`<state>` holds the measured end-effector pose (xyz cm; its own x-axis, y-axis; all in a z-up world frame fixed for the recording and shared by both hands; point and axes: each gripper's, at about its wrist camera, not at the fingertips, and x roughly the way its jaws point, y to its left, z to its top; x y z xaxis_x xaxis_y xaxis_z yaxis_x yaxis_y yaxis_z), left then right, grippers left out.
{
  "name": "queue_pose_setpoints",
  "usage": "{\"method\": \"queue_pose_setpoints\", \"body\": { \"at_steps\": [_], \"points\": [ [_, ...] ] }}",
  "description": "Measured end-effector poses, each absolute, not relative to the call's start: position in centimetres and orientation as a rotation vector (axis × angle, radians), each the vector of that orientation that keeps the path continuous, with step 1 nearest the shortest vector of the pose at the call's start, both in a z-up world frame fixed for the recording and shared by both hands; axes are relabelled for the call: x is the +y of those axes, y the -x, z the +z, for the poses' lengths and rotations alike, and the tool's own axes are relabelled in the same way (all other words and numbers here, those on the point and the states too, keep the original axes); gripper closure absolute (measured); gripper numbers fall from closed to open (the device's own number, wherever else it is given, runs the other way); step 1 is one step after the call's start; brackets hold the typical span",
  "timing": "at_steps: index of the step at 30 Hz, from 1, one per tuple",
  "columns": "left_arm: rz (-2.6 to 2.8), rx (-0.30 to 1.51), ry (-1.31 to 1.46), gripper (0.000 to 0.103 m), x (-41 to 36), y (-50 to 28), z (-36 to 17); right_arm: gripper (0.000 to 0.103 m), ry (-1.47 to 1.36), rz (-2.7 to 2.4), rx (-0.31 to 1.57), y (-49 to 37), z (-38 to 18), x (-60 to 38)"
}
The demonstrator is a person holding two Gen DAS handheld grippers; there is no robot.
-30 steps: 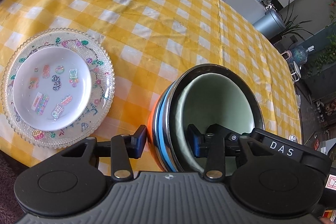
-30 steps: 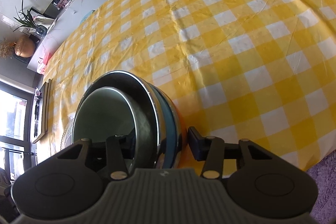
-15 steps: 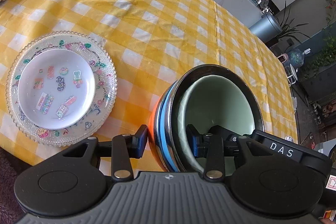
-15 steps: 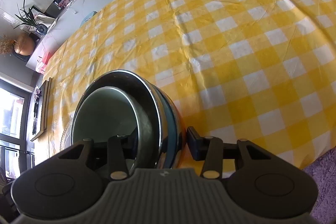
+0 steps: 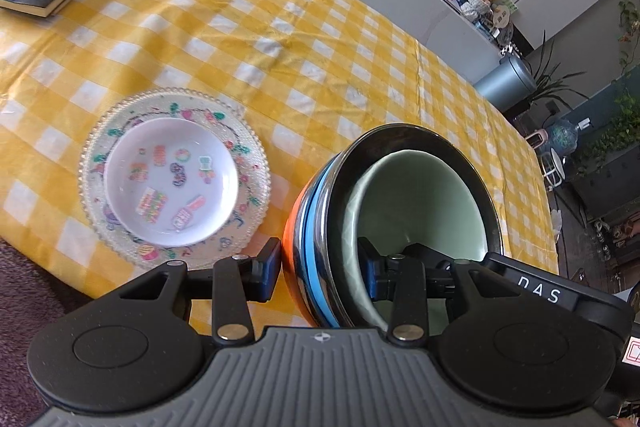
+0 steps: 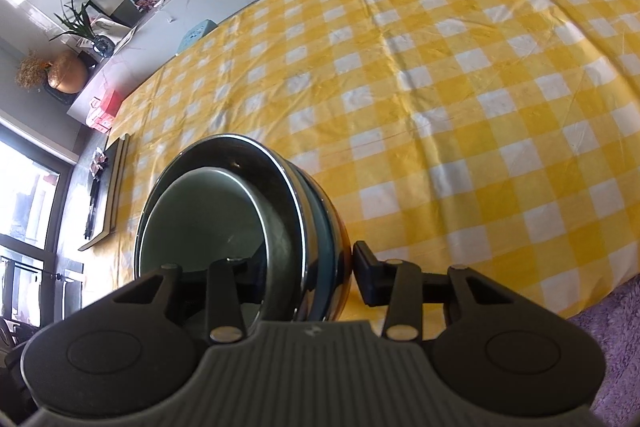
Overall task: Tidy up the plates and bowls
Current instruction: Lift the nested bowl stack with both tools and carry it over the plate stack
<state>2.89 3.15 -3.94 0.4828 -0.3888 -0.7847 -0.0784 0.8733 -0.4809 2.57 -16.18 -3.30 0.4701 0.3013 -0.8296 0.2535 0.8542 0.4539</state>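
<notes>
A: Both tongs clamped on the nested bowl stack. Left tongs pinch one rim side, right tongs the opposite, one finger inside and one outside each. Stack looks lifted and tilted above the bench's near edge.

B: Keep squeeze even, level it before lowering; steel rim is slick.

A: Green bowl sits in the steel one, blue and orange shells outside. Beyond, left: white dish on a beaded glass plate, checked cloth.
</notes>
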Motion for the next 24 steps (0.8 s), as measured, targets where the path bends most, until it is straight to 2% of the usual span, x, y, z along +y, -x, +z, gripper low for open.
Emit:
{"method": "queue_pose_setpoints", "body": {
  "at_steps": [15, 24],
  "points": [
    [-0.073, 1.007, 0.576, 0.058, 10.3, -2.7, -2.8, 0.064, -0.516, 0.159, 1.096, -5.0, -1.7, -8.9],
    [-0.008, 1.024, 0.614, 0.058, 13.4, -3.7, -3.7, 0.064, -0.502, 0.216, 1.127, -7.2, -2.7, -5.7]
  ]
}}
